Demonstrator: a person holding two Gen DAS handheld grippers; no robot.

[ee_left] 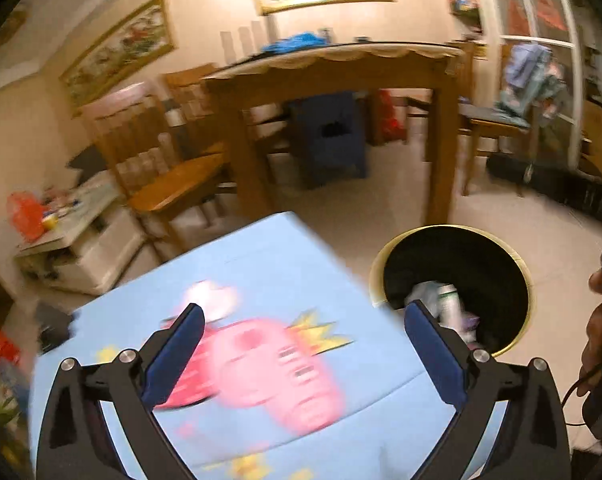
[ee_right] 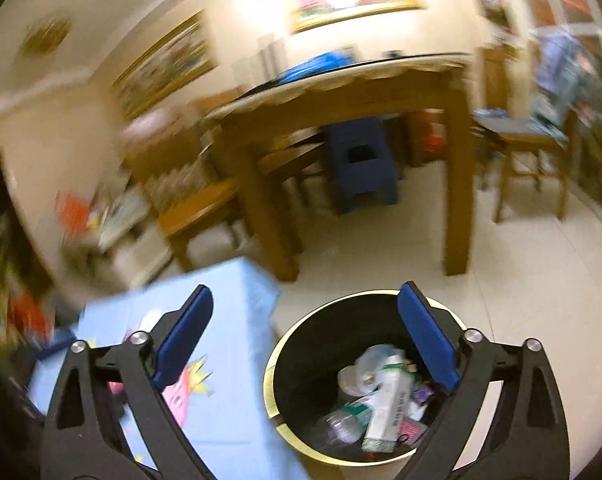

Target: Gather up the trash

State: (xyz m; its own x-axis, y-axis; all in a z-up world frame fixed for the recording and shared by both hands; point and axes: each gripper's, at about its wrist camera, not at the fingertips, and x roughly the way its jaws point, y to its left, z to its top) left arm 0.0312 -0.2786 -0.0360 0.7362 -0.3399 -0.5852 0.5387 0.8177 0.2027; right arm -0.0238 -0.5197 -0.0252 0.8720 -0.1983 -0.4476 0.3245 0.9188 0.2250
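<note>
A black trash bin with a gold rim [ee_right: 275, 364] stands on the tiled floor beside a low table with a light blue cartoon cloth [ee_right: 237, 400]. Several pieces of trash [ee_right: 385, 396] lie inside it: wrappers, a white tube, a plastic bottle. My right gripper [ee_right: 305, 304] is open and empty above the bin's left rim. My left gripper [ee_left: 303, 318] is open and empty above the blue cloth [ee_left: 261, 272], with the bin [ee_left: 457, 264] to its right. No trash shows on the cloth.
A wooden dining table [ee_left: 329, 76] with chairs [ee_left: 169, 184] stands behind, a dark blue stool [ee_left: 329, 136] under it. A low white shelf with clutter [ee_left: 73, 236] is at left. A person's hand [ee_left: 599, 320] shows at the right edge.
</note>
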